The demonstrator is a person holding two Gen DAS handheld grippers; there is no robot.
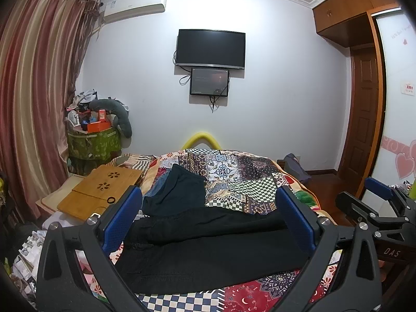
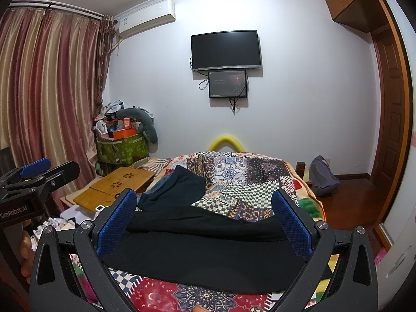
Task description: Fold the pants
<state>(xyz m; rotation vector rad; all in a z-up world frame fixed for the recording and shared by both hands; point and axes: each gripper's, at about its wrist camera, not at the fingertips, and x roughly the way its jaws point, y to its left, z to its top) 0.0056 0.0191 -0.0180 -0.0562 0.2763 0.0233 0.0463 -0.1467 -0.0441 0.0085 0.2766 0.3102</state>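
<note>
**Both grippers hang wide over pants laid across the bed**

The black pants (image 1: 208, 247) lie crosswise on the near part of the bed, on a patchwork quilt (image 1: 234, 179). They look laid lengthwise, one leg on the other, waist end to the left where a button and seams show in the left wrist view. The left gripper (image 1: 208, 215) hovers above them with its blue pads spread wide and nothing between them. The right gripper (image 2: 205, 221) does the same, jaws wide and empty, a little further right along the legs. Neither touches the cloth, as far as the views show.

A second dark garment (image 1: 179, 189) lies just behind the pants, its near edge touching or overlapping them. Beside the bed on the left sits a wooden lap tray (image 1: 104, 187).

The fold seems not yet begun. The likely trouble:

- A pinch that takes only the top layer would lift one leg and leave the other, so the fold goes askew.
- A grasp set too far back could catch the second garment and drag it along.
- A deep bite could pick up the quilt with the pants.
- Black on black hides the edges, so the hem and waist are easy to misjudge.
</note>
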